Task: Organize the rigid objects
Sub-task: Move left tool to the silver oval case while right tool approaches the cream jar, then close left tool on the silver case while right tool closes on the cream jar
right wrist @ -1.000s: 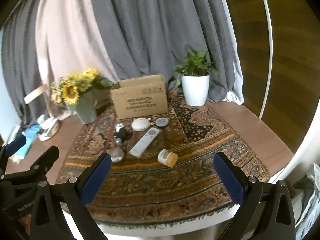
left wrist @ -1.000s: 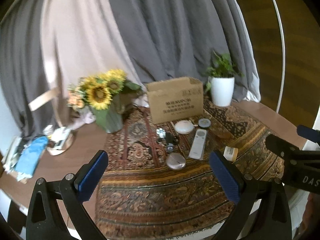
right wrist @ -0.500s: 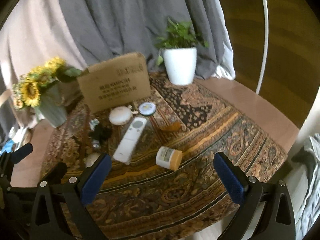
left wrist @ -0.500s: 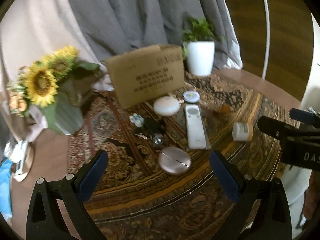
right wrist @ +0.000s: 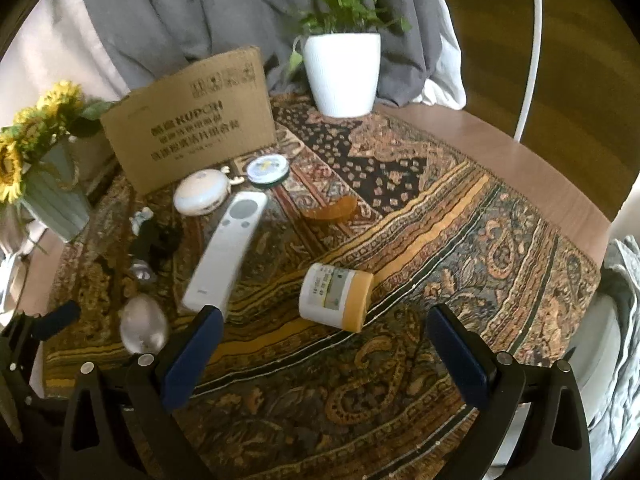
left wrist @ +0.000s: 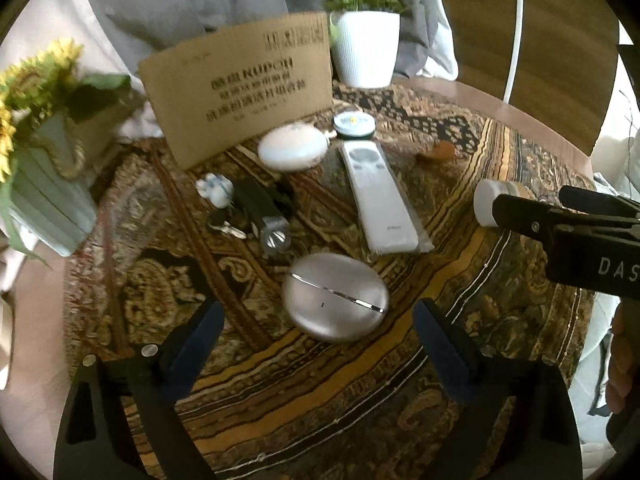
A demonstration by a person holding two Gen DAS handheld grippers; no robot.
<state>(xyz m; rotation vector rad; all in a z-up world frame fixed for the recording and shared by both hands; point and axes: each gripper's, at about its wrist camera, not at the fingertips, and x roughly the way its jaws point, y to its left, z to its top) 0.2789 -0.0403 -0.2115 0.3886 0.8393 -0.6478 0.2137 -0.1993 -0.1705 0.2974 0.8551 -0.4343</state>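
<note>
Your left gripper [left wrist: 318, 346] gaped, jaws just narrowing, nothing gripped | smooth round metal case [left wrist: 335, 297] on patterned rug [left wrist: 280, 400] ahead | right gripper [right wrist: 320, 350] spread, empty | one cylindrical jar [right wrist: 335, 297] on its side.

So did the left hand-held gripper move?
Yes. The left hand-held gripper came closer and lower toward the round silver case, judged against the cardboard box, its jaws just closing slightly.

Silver round case [left wrist: 335, 297], white remote [left wrist: 380, 196], toppled jar [right wrist: 335, 295]
</note>
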